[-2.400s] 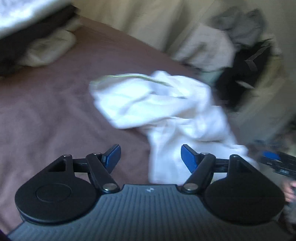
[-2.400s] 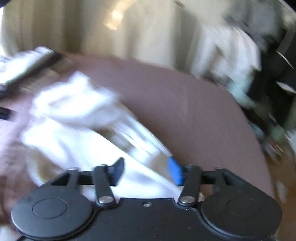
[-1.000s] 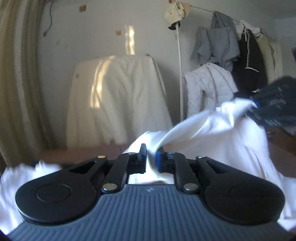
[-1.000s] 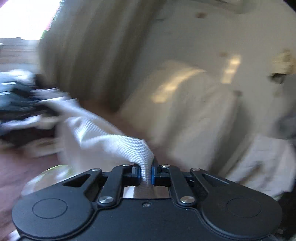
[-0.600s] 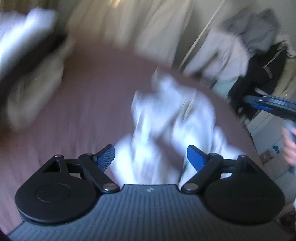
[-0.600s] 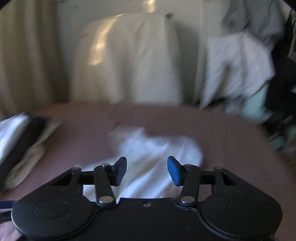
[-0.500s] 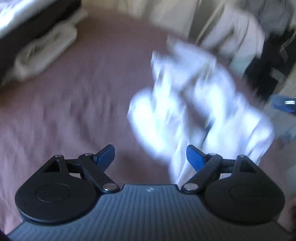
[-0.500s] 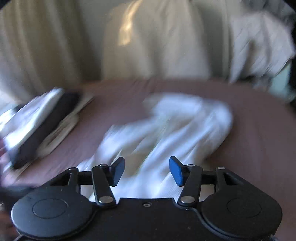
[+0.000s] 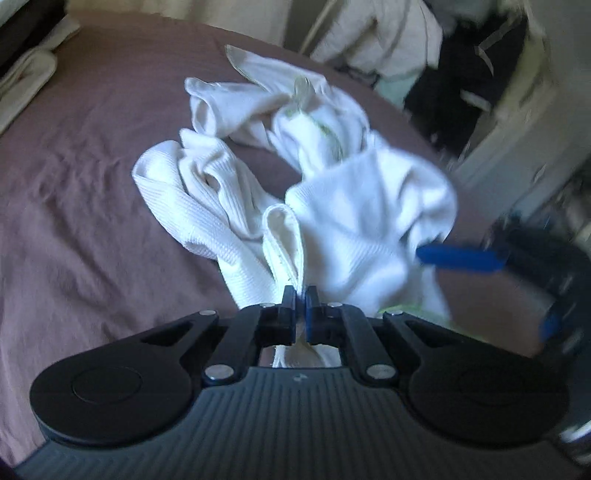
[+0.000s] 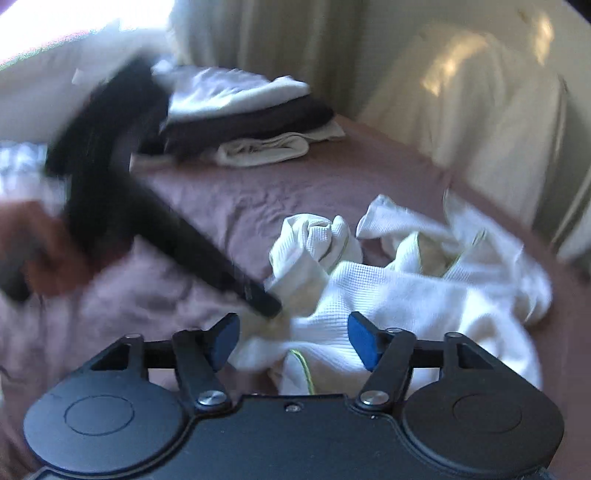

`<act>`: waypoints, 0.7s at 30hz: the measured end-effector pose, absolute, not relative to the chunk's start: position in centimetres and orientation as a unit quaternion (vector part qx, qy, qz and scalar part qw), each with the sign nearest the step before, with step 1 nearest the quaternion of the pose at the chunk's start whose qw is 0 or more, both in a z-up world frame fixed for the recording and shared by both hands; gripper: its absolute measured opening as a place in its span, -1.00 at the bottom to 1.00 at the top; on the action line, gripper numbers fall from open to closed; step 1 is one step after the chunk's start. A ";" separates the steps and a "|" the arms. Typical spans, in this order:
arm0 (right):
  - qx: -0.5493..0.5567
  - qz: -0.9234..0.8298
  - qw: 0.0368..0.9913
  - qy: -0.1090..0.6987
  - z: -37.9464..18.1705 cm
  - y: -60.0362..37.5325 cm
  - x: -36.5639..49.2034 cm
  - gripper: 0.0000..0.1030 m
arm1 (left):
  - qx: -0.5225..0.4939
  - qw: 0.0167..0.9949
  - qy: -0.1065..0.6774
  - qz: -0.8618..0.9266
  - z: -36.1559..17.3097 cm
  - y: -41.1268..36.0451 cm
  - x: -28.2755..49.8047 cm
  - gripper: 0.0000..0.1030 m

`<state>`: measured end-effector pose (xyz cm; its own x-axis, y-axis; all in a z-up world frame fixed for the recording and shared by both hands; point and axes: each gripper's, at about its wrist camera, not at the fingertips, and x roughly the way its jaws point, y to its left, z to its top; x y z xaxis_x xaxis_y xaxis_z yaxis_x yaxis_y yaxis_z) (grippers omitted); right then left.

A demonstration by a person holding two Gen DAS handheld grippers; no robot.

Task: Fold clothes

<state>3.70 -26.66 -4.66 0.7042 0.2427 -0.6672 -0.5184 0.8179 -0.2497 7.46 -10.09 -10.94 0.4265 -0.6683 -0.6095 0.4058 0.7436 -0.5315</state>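
Left gripper (image 9: 301, 295): jaws closed on a hemmed edge of the white garment (image 9: 332, 206), which lies crumpled mid-bed on the mauve sheet (image 9: 85, 206); right gripper (image 10: 293, 338): jaws opening, waffle-knit cloth between them but the pads are not pressing it. Step in hand, as I read it: finding edges to spread the garment flat before any fold (nothing is folded yet). Next move likely calls for the right jaws to close on a matching hem or corner, then both hands to pull apart. Surroundings: stack of folded clothes (image 10: 243, 110) at the far left of the bed, well apart; hanging clothes (image 9: 399, 33) beyond the bed. In the way: the garment's own twisted tangle.
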 end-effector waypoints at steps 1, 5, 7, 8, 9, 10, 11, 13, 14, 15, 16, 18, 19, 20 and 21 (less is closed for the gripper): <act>-0.231 0.211 0.896 0.316 -4.8 -26.4 3.1 0.40 | -0.170 0.829 0.420 -0.328 -10.2 -9.3 7.3 -0.93; -0.292 0.194 0.889 0.295 -5.2 -24.7 2.3 0.51 | -0.199 0.827 0.388 -0.355 -6.4 -8.5 7.7 -0.93; -0.324 0.139 0.898 0.262 -5.4 -23.6 3.0 0.57 | -0.202 0.831 0.370 -0.363 -4.6 -8.7 7.9 -0.93; -0.326 0.104 0.905 0.254 -5.6 -23.3 3.8 0.57 | -0.197 0.838 0.358 -0.360 -3.8 -8.8 7.5 -0.93; -0.319 0.070 0.910 0.255 -5.7 -23.1 4.7 0.57 | -0.192 0.846 0.346 -0.357 -3.1 -8.9 7.2 -0.93; -0.308 0.049 0.915 0.256 -5.8 -23.1 5.5 0.53 | -0.187 0.853 0.333 -0.354 -2.3 -8.9 6.8 -0.93; -0.288 0.048 0.921 0.256 -5.6 -23.5 6.0 0.43 | -0.182 0.860 0.321 -0.351 -1.5 -9.0 6.5 -0.93; -0.239 0.055 0.935 0.257 -4.6 -25.0 6.8 -0.38 | -0.178 0.864 0.314 -0.350 -0.9 -9.0 6.1 -0.93; -0.213 0.057 0.941 0.257 -4.0 -25.8 7.2 -0.97 | -0.174 0.866 0.316 -0.345 -0.9 -9.0 6.2 -0.92; -0.191 0.050 0.947 0.254 -3.3 -26.9 7.4 -0.91 | -0.171 0.869 0.317 -0.340 -0.9 -9.0 6.2 -0.89; -0.171 0.034 0.954 0.245 -2.5 -28.3 7.5 -0.92 | -0.163 0.875 0.318 -0.328 -1.1 -9.0 6.2 -0.87; -0.137 -0.008 0.963 0.232 -1.0 -31.2 7.5 -0.92 | -0.137 0.891 0.319 -0.292 -1.7 -8.9 6.0 -0.63; -0.128 -0.042 0.964 0.231 -0.5 -33.1 7.3 -0.92 | -0.124 0.898 0.319 -0.278 -2.1 -8.9 6.0 -0.33; -0.120 -0.078 0.961 0.235 -0.2 -35.2 6.9 -0.93 | -0.114 0.902 0.319 -0.266 -2.5 -8.9 6.0 -0.19; -0.115 -0.116 0.956 0.242 -0.2 -37.6 6.1 -0.93 | -0.111 0.906 0.320 -0.256 -2.9 -8.8 6.0 -0.06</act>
